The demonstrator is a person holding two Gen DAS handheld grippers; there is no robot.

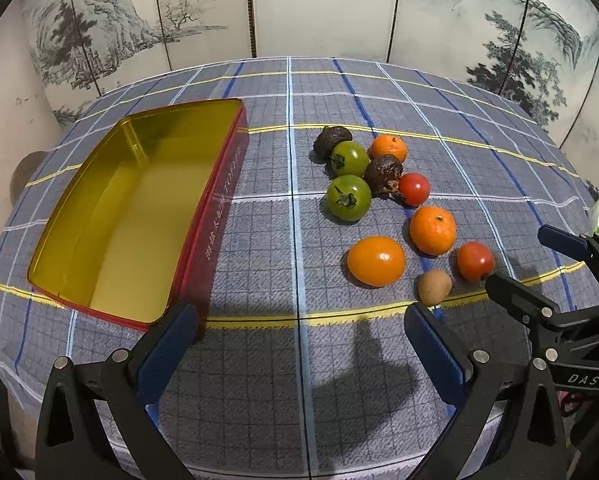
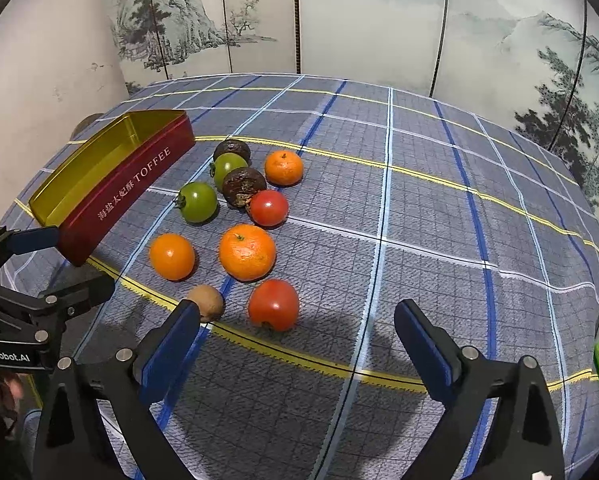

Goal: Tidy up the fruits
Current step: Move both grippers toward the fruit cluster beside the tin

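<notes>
Your right hand-held gripper hangs with its jaws wide apart and nothing between them, and the near red tomato lies just ahead of it on the counter, a touch toward the left finger, with the small brown kiwi beside that finger's tip. Your left hand-held gripper, also spread and empty, sits nearer the empty toffee tin, so the tomato looks like the right hand's pick.

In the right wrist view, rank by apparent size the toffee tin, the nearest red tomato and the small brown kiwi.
1. toffee tin, clearly largest.
2. nearest red tomato.
3. kiwi, smallest, though the gripper finger partly hides it.
</notes>
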